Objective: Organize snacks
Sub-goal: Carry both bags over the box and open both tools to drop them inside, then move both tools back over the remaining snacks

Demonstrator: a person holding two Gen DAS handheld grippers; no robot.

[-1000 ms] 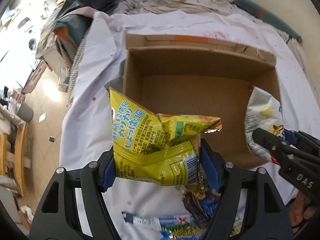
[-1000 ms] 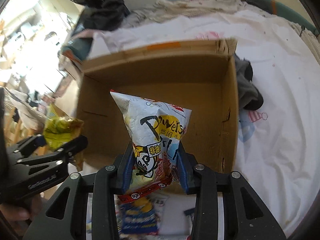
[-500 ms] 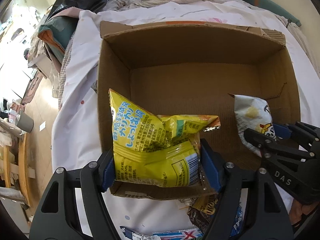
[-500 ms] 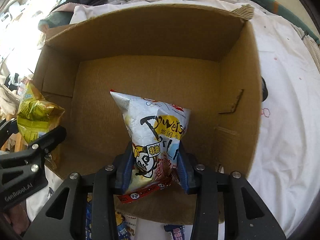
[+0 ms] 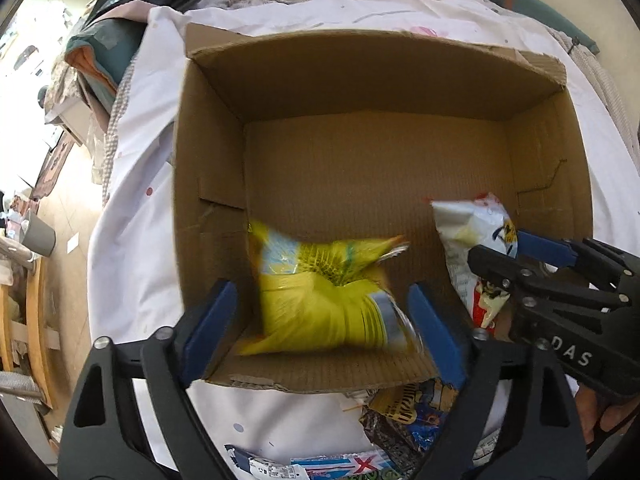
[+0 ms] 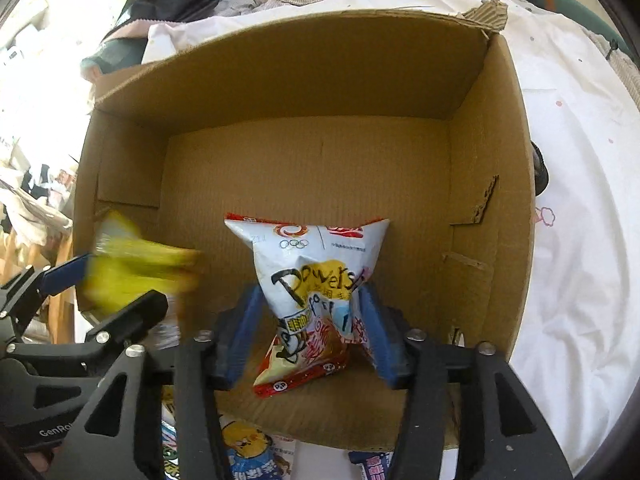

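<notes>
Cardboard box (image 5: 360,184) on white sheet (image 5: 132,240)

Both wrist views close, steeply downward — sharing cardboard box (image 5: 360,184) interior.

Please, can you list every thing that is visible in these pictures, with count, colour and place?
cardboard box: one, brown, open, on the white sheet.
yellow snack bag: one, blurred, inside the box, between the opening left jaws, untouched.
white snack bag: one, white and red, inside the box, between the opening right jaws.
loose snack packets: several, blue and mixed, before the box.
white sheet: one, under the box.
left hand-held gripper: one, black with blue pads.
right hand-held gripper: one, same colours.
</notes>
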